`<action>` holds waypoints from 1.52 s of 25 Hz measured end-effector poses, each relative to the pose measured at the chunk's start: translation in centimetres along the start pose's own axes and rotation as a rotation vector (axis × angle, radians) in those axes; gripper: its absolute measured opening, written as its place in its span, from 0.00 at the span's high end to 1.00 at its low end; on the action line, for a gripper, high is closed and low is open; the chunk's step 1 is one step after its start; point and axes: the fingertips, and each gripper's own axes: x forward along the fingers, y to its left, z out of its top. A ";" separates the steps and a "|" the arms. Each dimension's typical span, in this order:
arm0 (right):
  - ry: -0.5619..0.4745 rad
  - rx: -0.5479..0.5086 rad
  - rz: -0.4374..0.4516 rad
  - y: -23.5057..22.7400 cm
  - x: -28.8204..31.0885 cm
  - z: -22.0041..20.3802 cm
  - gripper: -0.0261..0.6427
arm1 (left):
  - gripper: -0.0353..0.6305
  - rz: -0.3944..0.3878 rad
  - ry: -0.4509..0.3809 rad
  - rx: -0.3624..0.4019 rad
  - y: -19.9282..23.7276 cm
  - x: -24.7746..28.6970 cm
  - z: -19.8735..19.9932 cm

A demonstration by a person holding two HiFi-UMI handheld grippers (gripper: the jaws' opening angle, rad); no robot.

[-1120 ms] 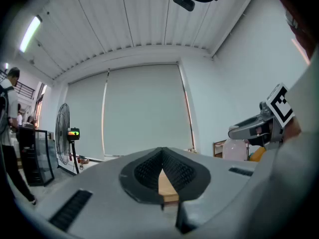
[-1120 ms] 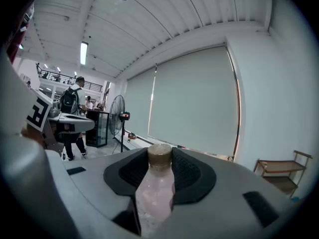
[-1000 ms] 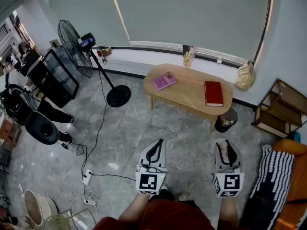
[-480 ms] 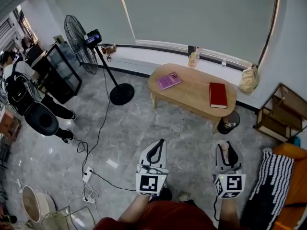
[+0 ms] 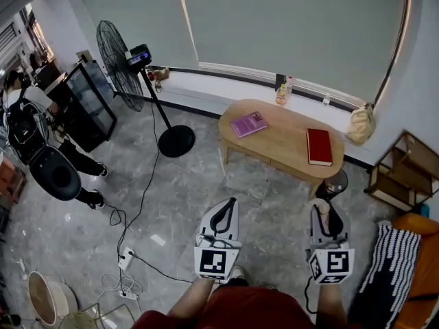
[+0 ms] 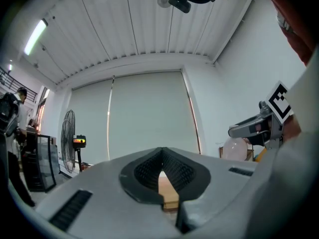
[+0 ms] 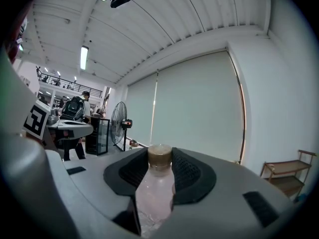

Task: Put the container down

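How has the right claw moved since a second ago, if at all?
Yes. The right claw went forward, toward the table; the bin is now nearer its tip.

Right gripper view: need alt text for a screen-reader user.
The right gripper has a clear, brown-capped bottle clamped between its jaws, cap toward the jaw tips. Beyond it are closed blinds across the far wall, a standing fan at the left and a wooden shelf at the right.
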 end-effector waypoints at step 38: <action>0.015 0.034 -0.050 3.5 16.1 -0.8 0.75 | 0.94 -0.039 0.009 -0.009 12.5 11.1 -4.5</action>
